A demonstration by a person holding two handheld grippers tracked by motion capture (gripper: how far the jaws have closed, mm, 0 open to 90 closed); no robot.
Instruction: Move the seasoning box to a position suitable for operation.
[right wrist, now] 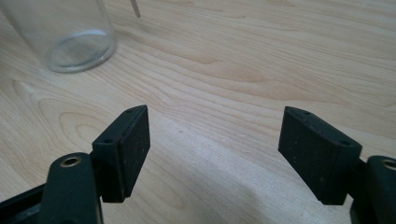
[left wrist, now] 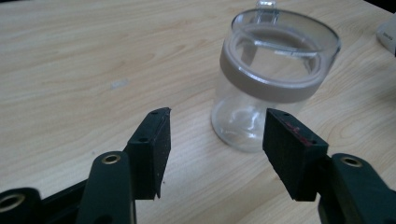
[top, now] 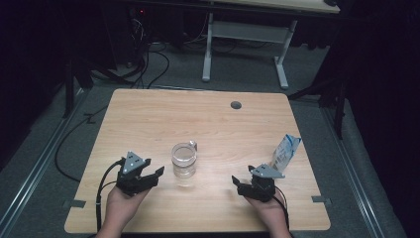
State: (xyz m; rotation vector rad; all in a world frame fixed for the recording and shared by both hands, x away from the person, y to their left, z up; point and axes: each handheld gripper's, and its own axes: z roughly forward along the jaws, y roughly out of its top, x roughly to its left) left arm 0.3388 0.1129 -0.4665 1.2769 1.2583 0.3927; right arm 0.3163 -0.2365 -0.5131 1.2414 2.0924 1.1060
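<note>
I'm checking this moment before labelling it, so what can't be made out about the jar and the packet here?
- Glass jar: whether its lid is latched; in the left gripper view the clasp is cut off by the top edge, and in the high view it is too small.
- Jar in the right gripper view: everything above its base is cut off by the top edge.
- Packet: its printing is too small in the high view.

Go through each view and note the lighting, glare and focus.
High view: table lit, surroundings dark, jar slightly soft. Left gripper view: highlights glint on the jar's clear lid; near jaws slightly soft. Right gripper view: even light, soft shadow under the jaws, jar base blurred.
</note>
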